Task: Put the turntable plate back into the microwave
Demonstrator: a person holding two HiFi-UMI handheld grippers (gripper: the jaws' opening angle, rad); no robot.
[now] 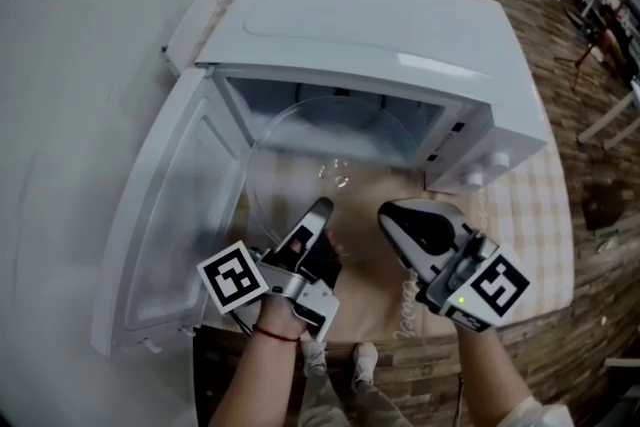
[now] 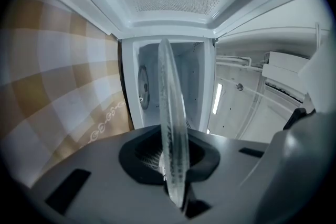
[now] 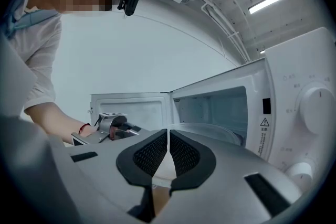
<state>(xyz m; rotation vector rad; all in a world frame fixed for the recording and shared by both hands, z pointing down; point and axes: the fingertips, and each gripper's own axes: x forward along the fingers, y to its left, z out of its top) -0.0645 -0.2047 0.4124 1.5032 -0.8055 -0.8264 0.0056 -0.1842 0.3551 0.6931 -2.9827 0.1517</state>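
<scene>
A white microwave oven (image 1: pixel 400 25) stands on a bench covered with a beige-and-white checked cloth (image 1: pixel 535 205). Its white door (image 1: pixel 165 215) is swung wide open to the left in the head view.

The left hand-held gripper (image 1: pixel 322 208) has its jaws closed on the near rim of the clear round glass turntable plate (image 1: pixel 320 140). In the left gripper view the rim runs edge-on between the dark ribbed pads, which press on it from both sides. The plate is held roughly level. Its far part reaches into the open cavity of the microwave, while its near rim sits outside the opening, above the cloth. Whether it touches the cavity floor I cannot tell.

The right hand-held gripper (image 1: pixel 385 212) is just beside the plate's near rim, on its right, pointing towards the cavity. Its jaws are together, with only a thin slit between the pads and nothing held. In the right gripper view the plate lies beyond its tips, and the microwave's round white knobs (image 3: pixel 315 107) show on the right.

A thin red band (image 1: pixel 276 334) circles the person's left wrist.
</scene>
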